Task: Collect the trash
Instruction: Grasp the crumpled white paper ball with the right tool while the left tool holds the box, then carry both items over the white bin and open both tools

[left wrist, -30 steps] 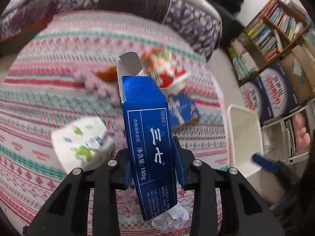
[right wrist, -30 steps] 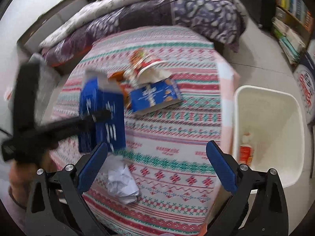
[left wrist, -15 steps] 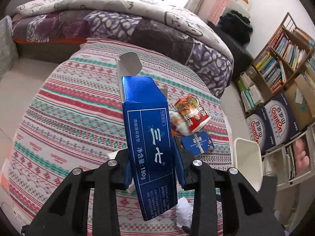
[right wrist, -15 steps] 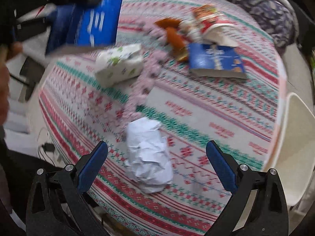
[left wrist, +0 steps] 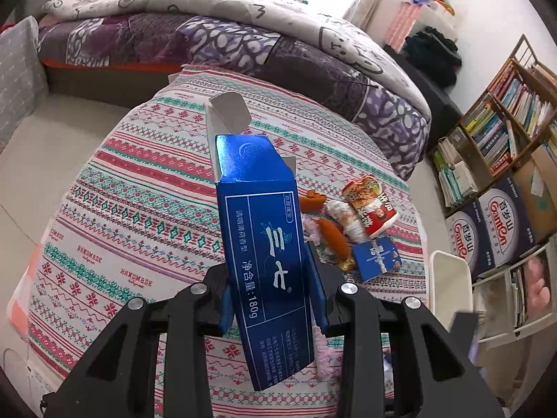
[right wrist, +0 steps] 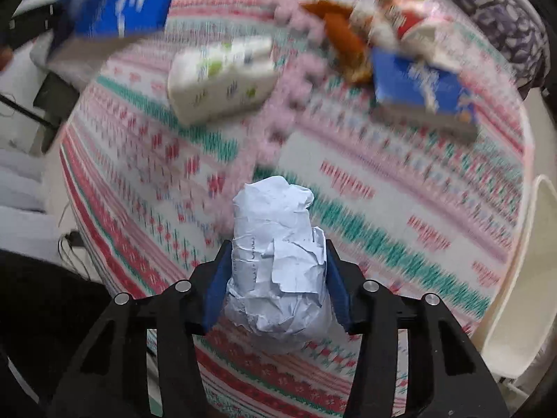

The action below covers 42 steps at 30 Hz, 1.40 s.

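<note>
My left gripper [left wrist: 271,299] is shut on a tall blue toothpaste box [left wrist: 261,237] with an open top flap, held above the patterned table; the box also shows blurred at the top left of the right wrist view [right wrist: 122,0]. My right gripper [right wrist: 275,278] is shut on a crumpled white paper ball [right wrist: 278,261], just above the tablecloth [right wrist: 400,188]. On the table lie a red noodle cup [left wrist: 369,205], an orange wrapper [left wrist: 334,237], a small blue box [left wrist: 377,257] and a white tissue pack [right wrist: 222,76].
A white bin [left wrist: 449,289] stands at the table's right edge; its rim shows in the right wrist view [right wrist: 522,278]. A bed with a purple quilt [left wrist: 209,35] lies behind the table. Bookshelves [left wrist: 504,122] and cartons [left wrist: 497,230] stand at the right.
My right gripper has closed on the paper ball, which was lying between its open jaws. My left gripper has risen and drawn back with the blue box.
</note>
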### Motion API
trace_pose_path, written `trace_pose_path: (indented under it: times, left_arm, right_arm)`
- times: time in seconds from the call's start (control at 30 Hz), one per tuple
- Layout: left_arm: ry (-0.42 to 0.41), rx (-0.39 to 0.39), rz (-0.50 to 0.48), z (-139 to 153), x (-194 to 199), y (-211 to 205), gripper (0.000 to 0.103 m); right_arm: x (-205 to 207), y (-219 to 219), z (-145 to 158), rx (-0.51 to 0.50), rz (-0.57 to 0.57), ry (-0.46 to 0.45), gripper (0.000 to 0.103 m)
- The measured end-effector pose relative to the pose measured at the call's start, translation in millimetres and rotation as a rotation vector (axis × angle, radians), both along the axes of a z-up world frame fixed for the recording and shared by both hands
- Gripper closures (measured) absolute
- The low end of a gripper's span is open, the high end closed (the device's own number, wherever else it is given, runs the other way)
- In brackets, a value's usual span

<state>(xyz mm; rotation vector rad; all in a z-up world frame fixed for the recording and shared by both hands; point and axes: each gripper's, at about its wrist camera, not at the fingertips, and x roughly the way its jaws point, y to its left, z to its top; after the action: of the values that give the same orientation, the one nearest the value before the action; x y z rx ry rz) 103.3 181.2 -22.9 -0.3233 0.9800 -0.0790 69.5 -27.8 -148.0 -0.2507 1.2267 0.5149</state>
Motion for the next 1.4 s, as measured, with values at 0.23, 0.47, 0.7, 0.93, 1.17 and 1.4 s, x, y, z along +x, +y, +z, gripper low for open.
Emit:
trace_pose_path:
  times: [0.23, 0.47, 0.7, 0.93, 1.17, 1.4]
  left_arm:
    - [-0.045, 0.028, 0.023, 4.8, -1.5, -1.1, 0.068]
    - [-0.148, 0.111, 0.024, 19.0, -6.4, -22.1, 0.068]
    - [-0.269, 0.219, 0.009, 31.4, -13.7, -55.9, 0.068]
    - [-0.353, 0.282, -0.002, 37.7, -19.4, -87.9, 0.068]
    - [-0.372, 0.27, -0.041, 40.5, -15.5, -115.6, 0.068]
    - [-0.385, 0.261, -0.092, 42.9, -14.2, -145.2, 0.068]
  right_arm:
    - [22.8, -21.1, 59.1, 0.15, -0.163, -0.211, 0.055]
    - [24.4, -46.4, 93.7, 0.197, -0.307, -0.417, 0.055]
    - [14.7, -65.3, 109.8, 0.22, -0.4, -0.532, 0.054]
    - [13.1, -91.7, 120.1, 0.243, -0.495, -0.608, 0.054]
    - [10.4, -121.5, 127.5, 0.251, -0.565, -0.633, 0.054]
    - [8.7, -148.6, 130.9, 0.239, -0.618, -0.65, 0.054]
